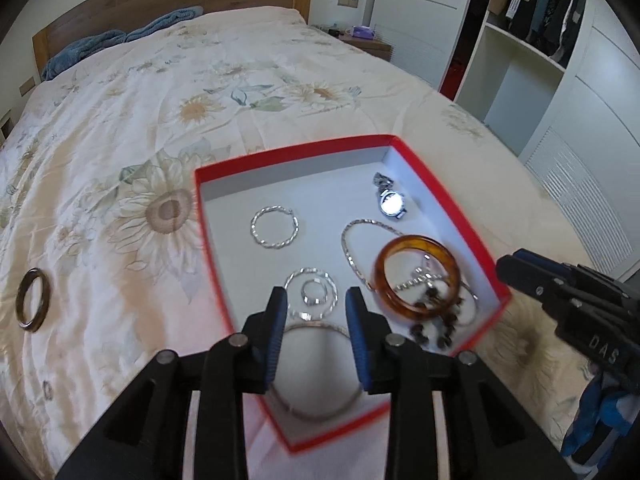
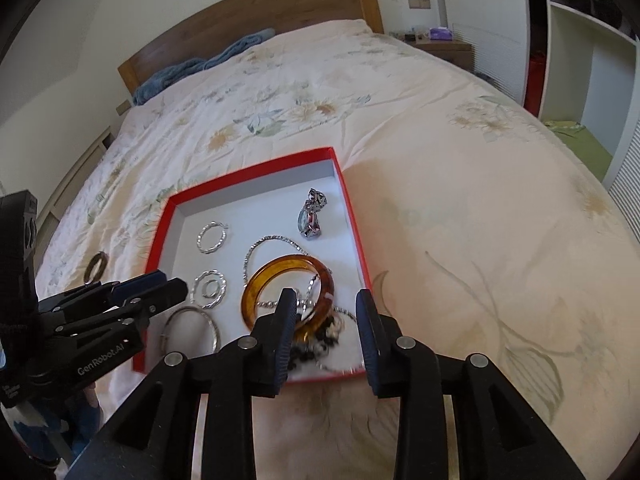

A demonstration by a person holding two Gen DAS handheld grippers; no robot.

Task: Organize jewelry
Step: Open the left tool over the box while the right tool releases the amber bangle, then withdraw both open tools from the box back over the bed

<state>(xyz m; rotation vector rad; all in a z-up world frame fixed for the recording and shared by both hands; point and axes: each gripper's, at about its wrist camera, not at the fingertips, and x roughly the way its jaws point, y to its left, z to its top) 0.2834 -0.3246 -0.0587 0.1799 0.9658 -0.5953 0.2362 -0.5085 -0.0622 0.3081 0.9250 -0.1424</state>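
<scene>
On the bed: a red box [image 1: 448, 196] sits on the sunflower bedspread [image 1: 168, 128], and most of the jewelry already lies inside it.
Left gripper [image 1: 316, 308]: its jaws are apart with nothing between them, above the near left part of the box.
Right gripper [image 2: 326, 312]: its jaws are apart too, holding nothing, above the near right corner.
Inside the box: an amber bangle [image 2: 280, 276], a watch [image 1: 392, 202], a twisted silver hoop [image 1: 274, 226], a plain silver bangle [image 2: 192, 326] and dark beads [image 1: 432, 330].
Still outside: a dark bangle [image 1: 32, 300] lies on the bedspread, well to the left of the box, and a small ring [image 1: 47, 390] lies nearer.
Next step, I think: the left gripper goes for the dark bangle.
How to do it well: come down over one side of the bangle, pinch just its rim, keep the cloth out, then lift it over the red wall.
Watch out: the amber bangle and beads lie in a pile, so put the new piece in a bare spot.
</scene>
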